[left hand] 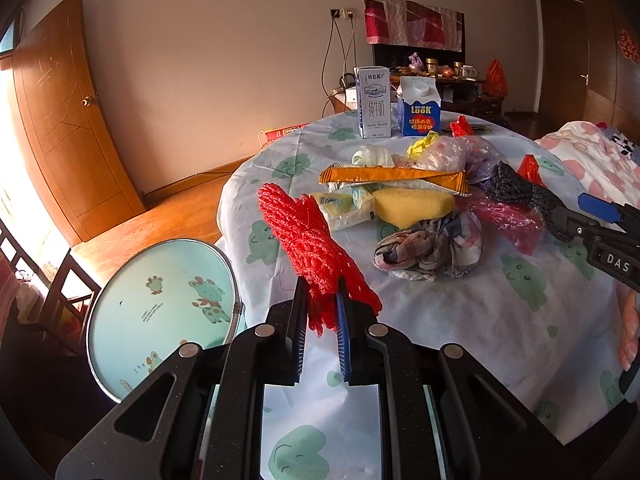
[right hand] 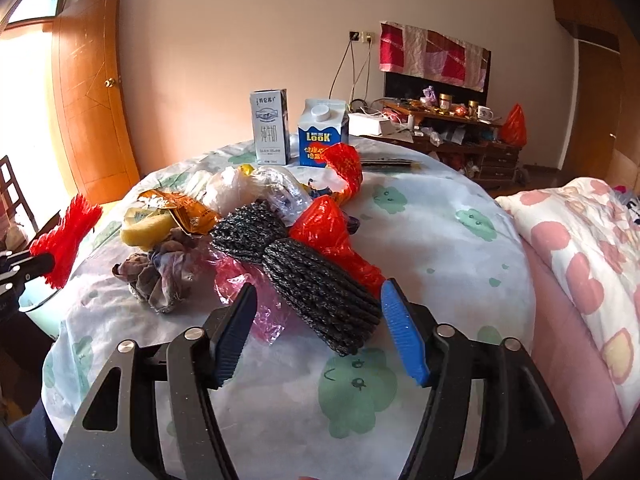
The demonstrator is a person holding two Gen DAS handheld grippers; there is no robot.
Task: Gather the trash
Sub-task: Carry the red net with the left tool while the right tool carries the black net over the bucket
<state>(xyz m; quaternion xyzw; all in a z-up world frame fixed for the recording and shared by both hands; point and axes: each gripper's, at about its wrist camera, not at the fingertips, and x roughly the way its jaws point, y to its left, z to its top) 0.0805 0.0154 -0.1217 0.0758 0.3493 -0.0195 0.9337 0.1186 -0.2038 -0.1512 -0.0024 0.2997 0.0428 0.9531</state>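
My left gripper [left hand: 322,300] is shut on a red foam net [left hand: 308,236] and holds it above the table's left edge; the net also shows at the left of the right wrist view [right hand: 66,236]. My right gripper [right hand: 318,308] is open, its fingers on either side of the near end of a dark grey foam net [right hand: 308,276] that lies on the table. In the left wrist view this gripper [left hand: 576,220] sits at the right by the grey net [left hand: 516,190]. A trash pile lies mid-table: an orange wrapper [left hand: 394,178], a yellow sponge [left hand: 412,204], a crumpled checked cloth [left hand: 432,250], clear and pink plastic bags.
A round basin [left hand: 160,312] with cartoon prints stands below the table's left edge. Two milk cartons [right hand: 272,132] [right hand: 322,136] stand at the table's far side. A red plastic bag [right hand: 332,232] lies behind the grey net. A bed with a pink quilt [right hand: 580,248] is at the right.
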